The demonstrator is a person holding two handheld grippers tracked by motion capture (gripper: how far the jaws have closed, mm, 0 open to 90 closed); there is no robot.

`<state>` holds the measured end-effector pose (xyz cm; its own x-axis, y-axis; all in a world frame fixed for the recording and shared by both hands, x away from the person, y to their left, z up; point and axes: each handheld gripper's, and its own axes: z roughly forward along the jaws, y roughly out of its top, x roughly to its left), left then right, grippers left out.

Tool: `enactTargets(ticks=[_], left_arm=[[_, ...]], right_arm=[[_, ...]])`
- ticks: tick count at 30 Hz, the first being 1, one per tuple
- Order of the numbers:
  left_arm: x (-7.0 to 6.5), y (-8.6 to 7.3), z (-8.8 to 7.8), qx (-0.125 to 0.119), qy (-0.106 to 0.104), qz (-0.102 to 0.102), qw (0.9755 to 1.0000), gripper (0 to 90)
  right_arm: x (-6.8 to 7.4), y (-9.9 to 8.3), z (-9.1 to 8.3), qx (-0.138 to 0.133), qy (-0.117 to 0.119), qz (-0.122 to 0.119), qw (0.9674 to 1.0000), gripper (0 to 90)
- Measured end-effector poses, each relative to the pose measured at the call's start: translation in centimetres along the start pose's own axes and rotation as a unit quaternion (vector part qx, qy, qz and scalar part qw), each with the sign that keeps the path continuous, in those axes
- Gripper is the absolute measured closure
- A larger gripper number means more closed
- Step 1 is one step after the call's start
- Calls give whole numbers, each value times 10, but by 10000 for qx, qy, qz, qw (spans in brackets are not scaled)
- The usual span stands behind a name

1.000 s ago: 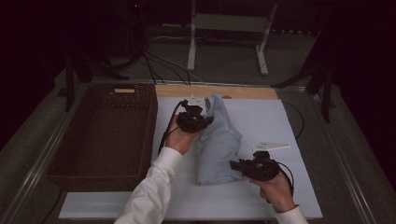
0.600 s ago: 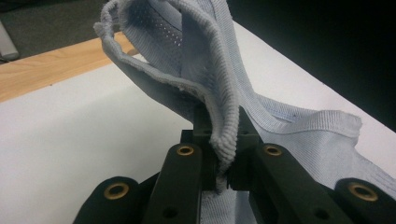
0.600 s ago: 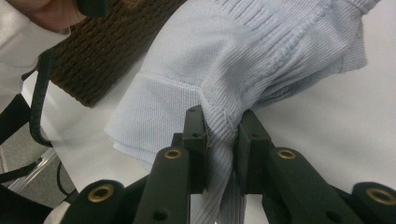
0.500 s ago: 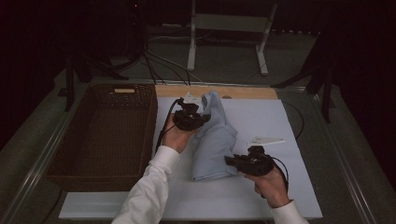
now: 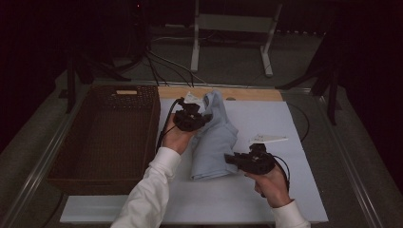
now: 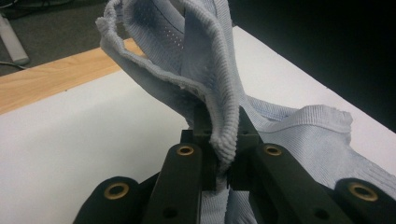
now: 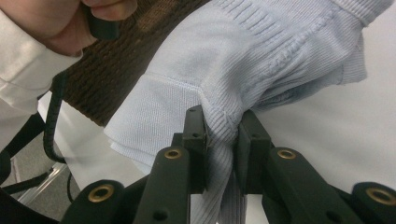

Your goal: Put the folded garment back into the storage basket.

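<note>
On the bench (image 5: pixel 294 118) | both hand-held grippers, left (image 5: pixel 205 118) and right (image 5: pixel 229 158), clamped on sweater (image 5: pixel 216 142) | folded, lifted | basket (image 5: pixel 107 137) placement likely left

Pale blue ribbed garment (image 5: pixel 215 142), dark brown, seemingly woven basket (image 5: pixel 107 137)

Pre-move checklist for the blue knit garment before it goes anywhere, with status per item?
1. Left hand-held gripper clamped on a ribbed edge of the light blue knit garment: ok.
2. Right hand-held gripper clamped on a bunched fold: ok.
3. Garment fully lifted off the white table board: not ok, its lower part lies on it.
4. Brown woven wicker basket has room: ok, looks empty.
5. Small white card apart from the garment: ok.
6. Cables free of the fabric: cannot tell.
</note>
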<state>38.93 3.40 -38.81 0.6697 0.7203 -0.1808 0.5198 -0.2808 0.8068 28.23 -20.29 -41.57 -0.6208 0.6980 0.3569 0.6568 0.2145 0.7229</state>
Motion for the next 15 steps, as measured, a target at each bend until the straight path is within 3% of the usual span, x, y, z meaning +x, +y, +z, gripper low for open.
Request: enactTargets(ticks=[15], left_arm=[[4, 3, -6, -60, 47, -37, 10000, 857]], right_arm=[[5, 14, 6, -108, 78, -14, 9999, 773]])
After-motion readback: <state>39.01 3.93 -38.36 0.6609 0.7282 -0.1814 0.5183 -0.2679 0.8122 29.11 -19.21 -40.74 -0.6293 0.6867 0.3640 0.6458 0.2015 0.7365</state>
